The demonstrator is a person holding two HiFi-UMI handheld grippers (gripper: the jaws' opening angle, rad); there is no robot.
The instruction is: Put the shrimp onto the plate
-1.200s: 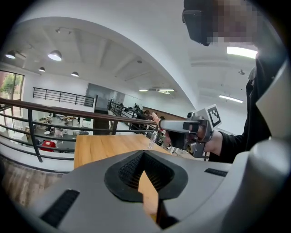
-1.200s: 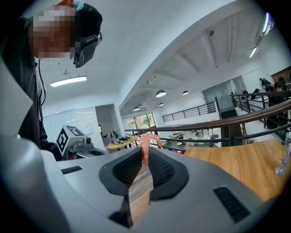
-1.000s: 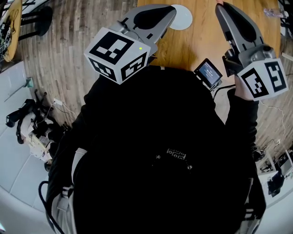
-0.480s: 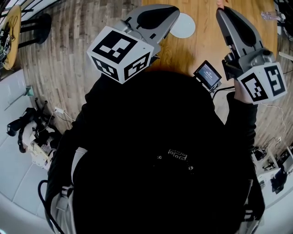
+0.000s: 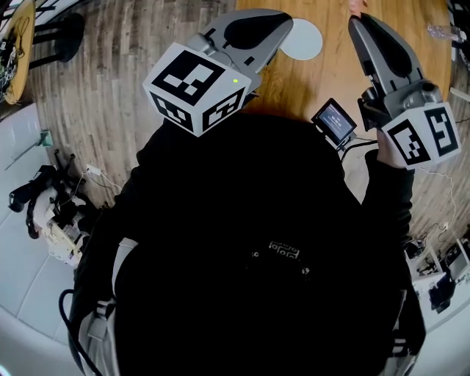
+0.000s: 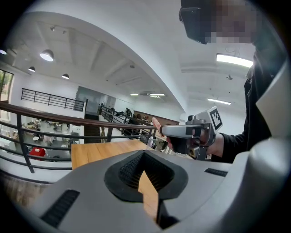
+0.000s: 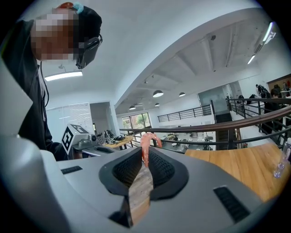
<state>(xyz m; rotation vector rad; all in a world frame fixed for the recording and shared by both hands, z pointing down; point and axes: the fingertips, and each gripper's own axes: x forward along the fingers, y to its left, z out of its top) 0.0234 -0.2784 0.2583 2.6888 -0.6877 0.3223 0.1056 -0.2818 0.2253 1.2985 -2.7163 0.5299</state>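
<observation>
A round white plate (image 5: 302, 40) lies on the wooden table (image 5: 323, 73) near its left edge. My left gripper (image 5: 283, 26) hovers just left of the plate, shut with nothing between its jaws (image 6: 144, 154). My right gripper (image 5: 358, 20) is held up right of the plate, shut on a pink curled shrimp (image 7: 147, 144) whose tail sticks out past the fingertips. In the left gripper view the right gripper (image 6: 160, 132) shows side-on with the shrimp (image 6: 155, 125) at its tip. Both grippers are raised and point out over the room.
A clear plastic bottle (image 5: 439, 31) stands at the table's far right, also in the right gripper view (image 7: 283, 163). A small lit screen (image 5: 335, 120) sits by my right hand. Cables and gear (image 5: 51, 213) clutter the floor at left. A railing (image 7: 236, 120) runs beyond the table.
The view has drifted, so the plate and both grippers sit slightly further right and lower in the picture. The right gripper still holds the shrimp; the left stays shut.
</observation>
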